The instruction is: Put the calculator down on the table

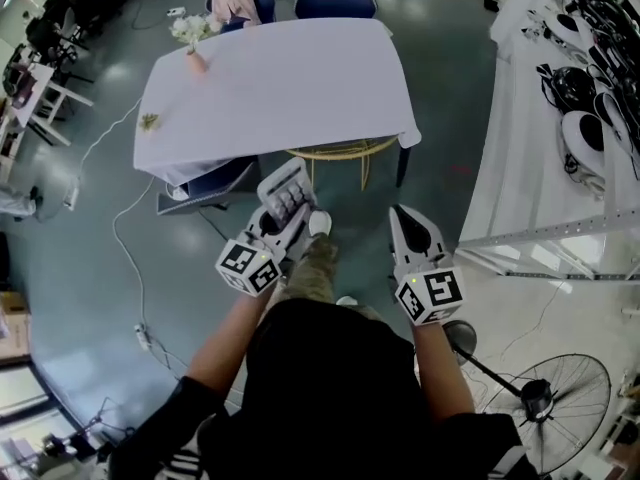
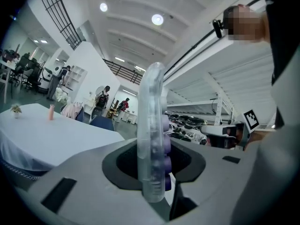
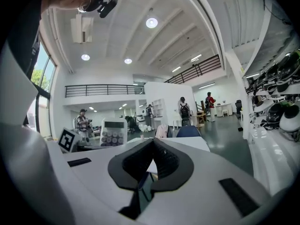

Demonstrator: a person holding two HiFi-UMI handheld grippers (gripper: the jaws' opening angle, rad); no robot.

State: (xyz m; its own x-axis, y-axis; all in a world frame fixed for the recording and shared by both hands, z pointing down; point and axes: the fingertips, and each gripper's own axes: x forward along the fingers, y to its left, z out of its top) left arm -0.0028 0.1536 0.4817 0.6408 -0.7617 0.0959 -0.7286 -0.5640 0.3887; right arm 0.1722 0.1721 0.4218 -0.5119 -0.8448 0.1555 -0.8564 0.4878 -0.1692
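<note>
The calculator (image 1: 287, 190) is not on the table yet. We hold it in the air in front of us, over the floor and just short of the near edge of the table (image 1: 300, 78). The left gripper (image 1: 283, 223) has it clamped: its jaws are partly closed, pressing on the calculator's two faces. In the left gripper view the calculator stands upright and edge-on between them, its purple keys turned to the right. The right gripper (image 1: 403, 220) hangs beside it, near but apart, with its jaws closed together on nothing.

We judge the step in hand to be the carry to the table. To do it well we should step closer and bring the left gripper over a bare stretch of the white cloth. Then we should turn the calculator so that its back faces down and lower it until it rests on the cloth. Only then should the jaws part, since a release from this upright pose would likely tip it over.

The cloth is mostly bare. A pink vase with flowers (image 1: 193, 40) stands at the far left corner, well apart from where we would set down. What stands in our way is lower: a yellow-framed seat (image 1: 340, 152) tucked under the near edge and a blue chair (image 1: 208, 184) at the near left corner, both close to our feet. A floor fan (image 1: 547, 396) stands behind us to the right.
</note>
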